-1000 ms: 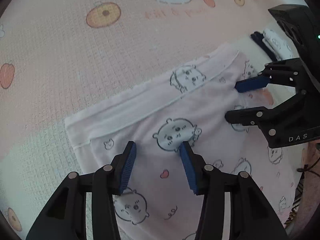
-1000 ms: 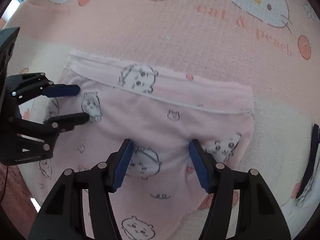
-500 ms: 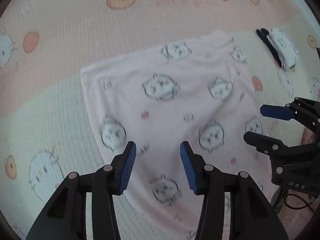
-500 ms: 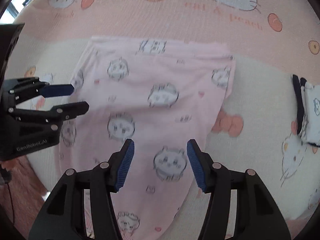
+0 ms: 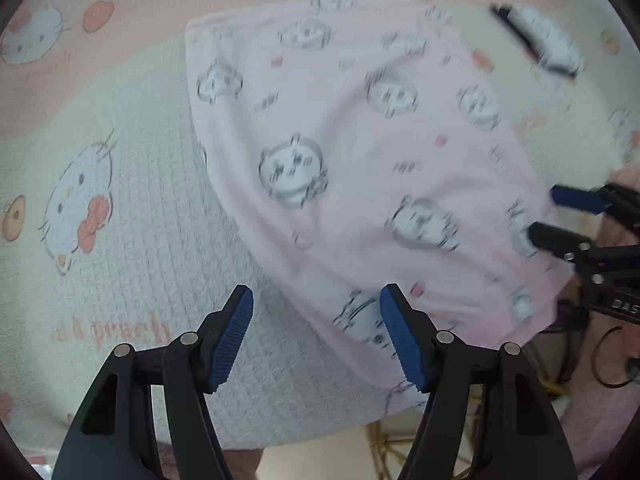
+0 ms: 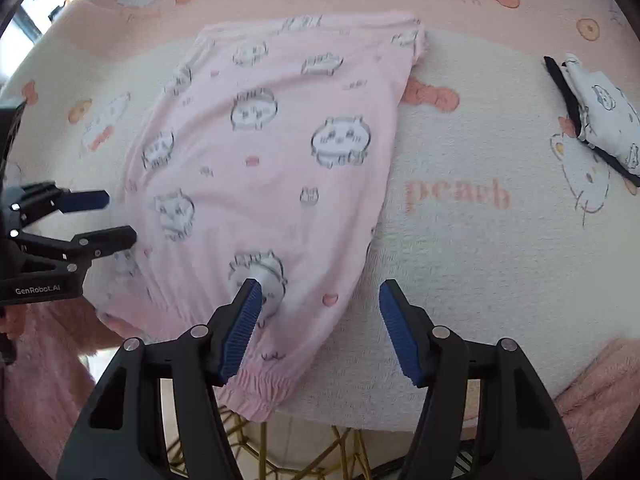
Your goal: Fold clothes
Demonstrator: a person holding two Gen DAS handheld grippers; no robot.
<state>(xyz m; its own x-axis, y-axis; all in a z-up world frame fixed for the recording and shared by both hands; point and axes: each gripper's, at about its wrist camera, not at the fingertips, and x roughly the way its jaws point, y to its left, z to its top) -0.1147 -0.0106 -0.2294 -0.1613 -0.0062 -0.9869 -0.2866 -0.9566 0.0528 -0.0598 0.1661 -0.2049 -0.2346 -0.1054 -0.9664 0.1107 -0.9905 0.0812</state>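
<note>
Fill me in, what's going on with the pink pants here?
A person is folding clothes with two handheld grippers. The pink pants lie flat on a cartoon-print blanket, with an elastic cuff hanging over the near edge. The left gripper and right gripper both hover open above the near end, gripping nothing. A small folded white garment lies off to the right.

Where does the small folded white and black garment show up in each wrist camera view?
Left wrist view: the folded white and black garment sits top right, blurred, on the blanket.
Right wrist view: the same garment lies at the right edge, upper half.
Shared landmark: the pink pajama pants, with the garment beyond their far right corner.
</note>
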